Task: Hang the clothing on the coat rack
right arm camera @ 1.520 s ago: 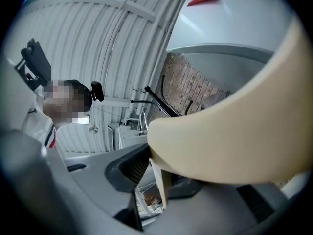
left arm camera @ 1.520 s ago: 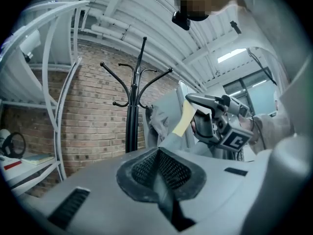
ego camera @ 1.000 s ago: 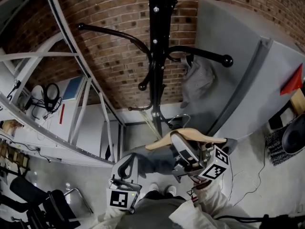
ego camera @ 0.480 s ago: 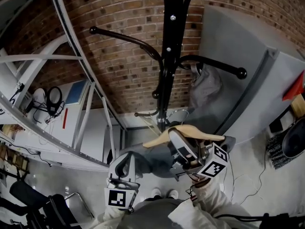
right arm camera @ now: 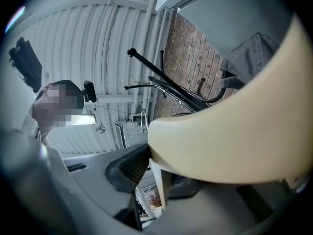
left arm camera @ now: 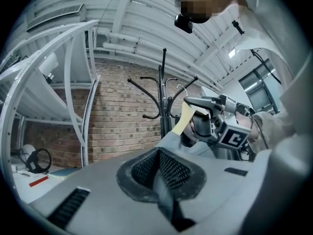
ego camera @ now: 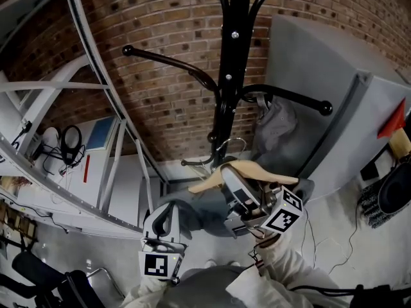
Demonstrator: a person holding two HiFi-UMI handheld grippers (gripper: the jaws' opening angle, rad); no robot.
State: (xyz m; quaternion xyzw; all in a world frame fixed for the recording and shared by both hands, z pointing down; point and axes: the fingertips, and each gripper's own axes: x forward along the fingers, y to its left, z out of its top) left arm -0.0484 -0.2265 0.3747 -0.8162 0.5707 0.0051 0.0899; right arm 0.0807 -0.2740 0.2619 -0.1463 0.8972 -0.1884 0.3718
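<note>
A: Right hand-held gripper (ego camera: 234, 183)?
B: Clamped on the wooden hanger (ego camera: 257, 171), jaws set wide around its thick bar.
A: Left hand-held gripper (ego camera: 164, 212)?
B: Jaws pinched together on a fold of the grey garment (ego camera: 199, 210).
A: Where's the garment?
B: It hangs off the hanger, stretched between both grippers. It's low in front of the black coat rack (ego camera: 230, 76) pole, not on any hook yet.
A: Anything on the rack?
B: Another grey cloth (ego camera: 277, 117) on the right-hand hook. Brick wall (ego camera: 160, 95) behind.
</note>
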